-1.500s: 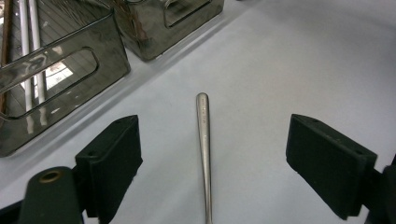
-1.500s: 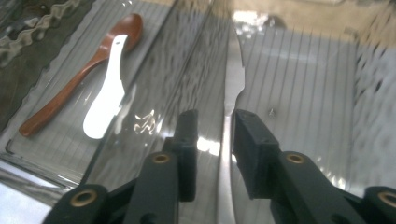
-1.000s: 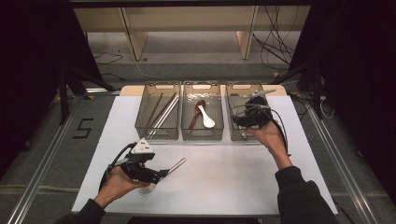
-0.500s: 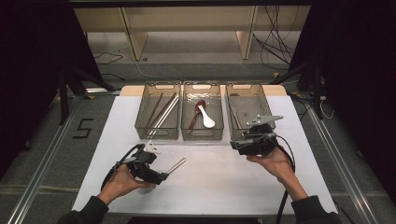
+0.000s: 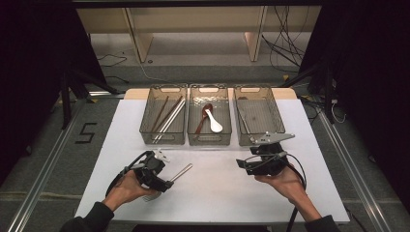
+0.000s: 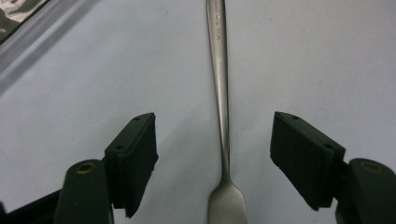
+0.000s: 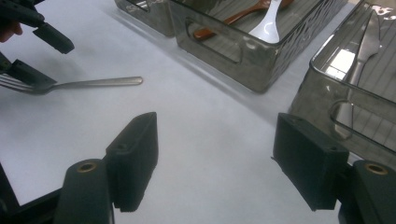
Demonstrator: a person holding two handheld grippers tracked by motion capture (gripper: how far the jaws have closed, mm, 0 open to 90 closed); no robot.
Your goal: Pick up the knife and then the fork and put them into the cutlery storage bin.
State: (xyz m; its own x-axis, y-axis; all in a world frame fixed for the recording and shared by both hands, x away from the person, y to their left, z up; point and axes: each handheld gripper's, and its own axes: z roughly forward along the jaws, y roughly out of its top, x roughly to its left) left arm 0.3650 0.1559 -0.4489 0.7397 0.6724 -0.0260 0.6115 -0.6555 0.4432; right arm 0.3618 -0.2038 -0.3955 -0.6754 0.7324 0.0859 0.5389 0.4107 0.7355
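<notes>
A metal fork (image 5: 180, 172) lies on the white table near the front left, handle toward the bins. My left gripper (image 5: 166, 185) is lowered over it. In the left gripper view the fork's handle (image 6: 221, 93) runs between the two pads. The jaws (image 6: 215, 140) have just been closing but stand clear of the handle on both sides. My right gripper (image 5: 241, 165) hovers in front of the right bin. Its jaws (image 7: 215, 140) have just been opening, with nothing between them. From the right gripper view I see the fork (image 7: 93, 84) and the left gripper (image 7: 39, 56) farther off.
Three clear bins stand in a row at the back of the table. The left bin (image 5: 162, 141) holds chopsticks, the middle bin (image 5: 209, 142) a brown spoon and a white spoon (image 5: 213, 123), the right bin (image 5: 258, 89) a knife (image 7: 364, 51).
My right gripper has come back out of the right bin toward the person and sunk to just in front of it. The left hand has stayed over the fork.
</notes>
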